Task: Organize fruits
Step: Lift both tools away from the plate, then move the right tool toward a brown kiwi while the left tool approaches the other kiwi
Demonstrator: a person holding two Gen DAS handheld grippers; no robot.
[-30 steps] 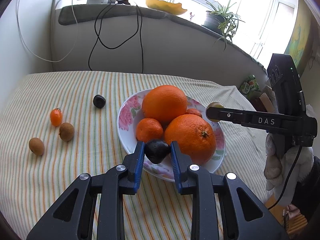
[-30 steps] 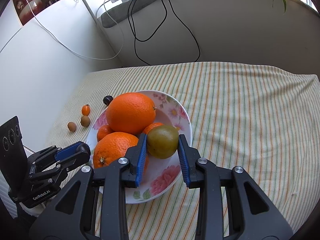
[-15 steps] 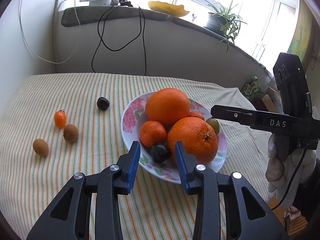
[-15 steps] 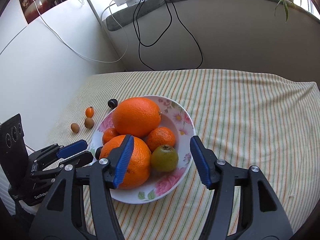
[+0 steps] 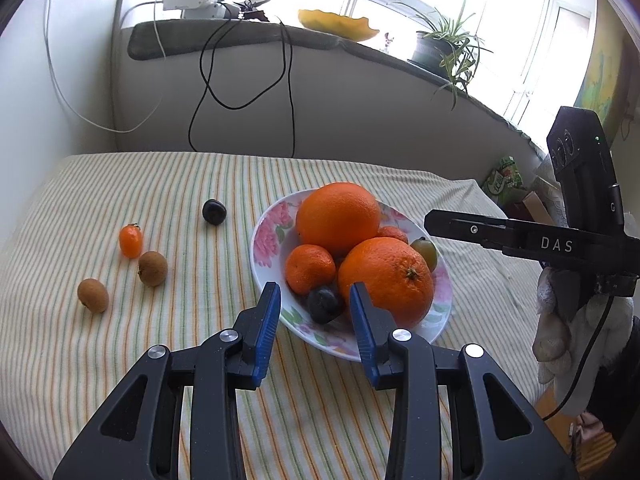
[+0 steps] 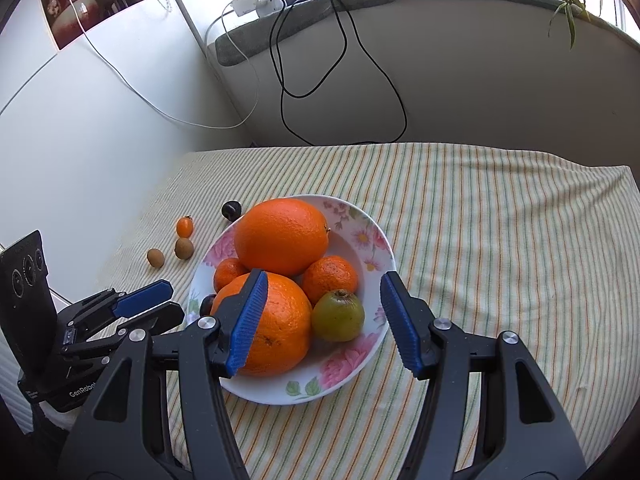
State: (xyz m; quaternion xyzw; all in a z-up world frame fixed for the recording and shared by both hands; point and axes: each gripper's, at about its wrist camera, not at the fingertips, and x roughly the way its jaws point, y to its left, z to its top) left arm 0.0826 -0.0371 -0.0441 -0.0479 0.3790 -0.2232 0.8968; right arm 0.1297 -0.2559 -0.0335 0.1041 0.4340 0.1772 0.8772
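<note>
Two black tongs with blue pads poised over a flowered plate (image 6: pixel 372 240) of fruit on a striped tablecloth (image 6: pixel 500 220). Left tongs (image 5: pixel 314 306) parted narrowly, empty, their tips either side of a dark plum (image 5: pixel 324 304) lying loose at the plate's near edge. Right tongs (image 6: pixel 322 316) spread wider, gripping nothing — a green fruit (image 6: pixel 338 315) sitting free in the plate between the open pads, touching neither. Heaped on the plate: two big oranges (image 6: pixel 280 236), one behind the other, plus two small mandarins (image 6: pixel 329 274) tucked beside them. Left out on the cloth, well apart from the plate: a second dark plum (image 5: pixel 214 211), a small oblong orange fruit (image 5: pixel 131 241) and two brown kiwis (image 5: pixel 152 268) — the kiwis near each other, not touching. Behind, a grey windowsill (image 5: pixel 240 36) with dangling black cables (image 5: pixel 208 88) and a potted plant (image 5: pixel 444 52).
</note>
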